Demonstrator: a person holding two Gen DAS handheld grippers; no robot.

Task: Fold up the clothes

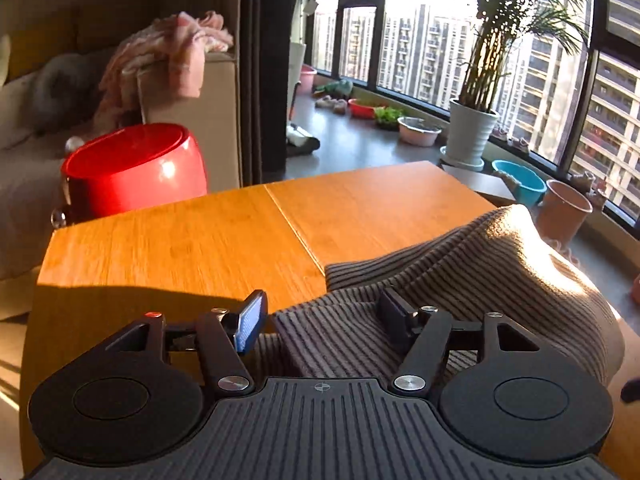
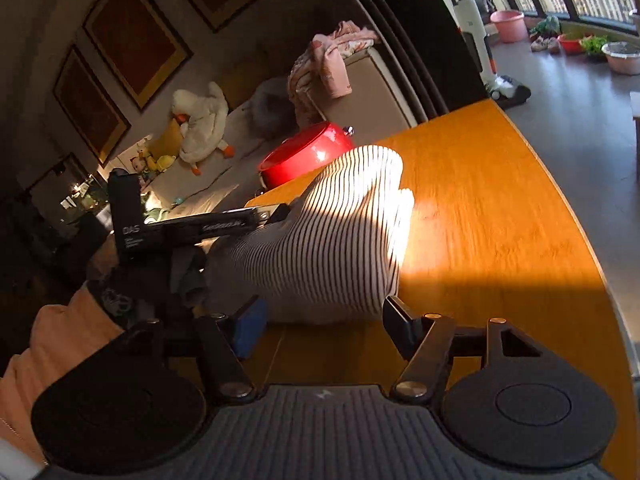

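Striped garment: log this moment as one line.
task: fold clothes | striped garment: bunched on table | left hand-held gripper: open, garment between fingers | right hand-held gripper: open, at garment edge

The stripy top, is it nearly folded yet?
Not yet. The stripy top lies bunched in a hump on the wooden table, with no neat fold showing. The left gripper is open around its edge, and the right gripper is open beside it. Gripping, flattening and folding are all left.
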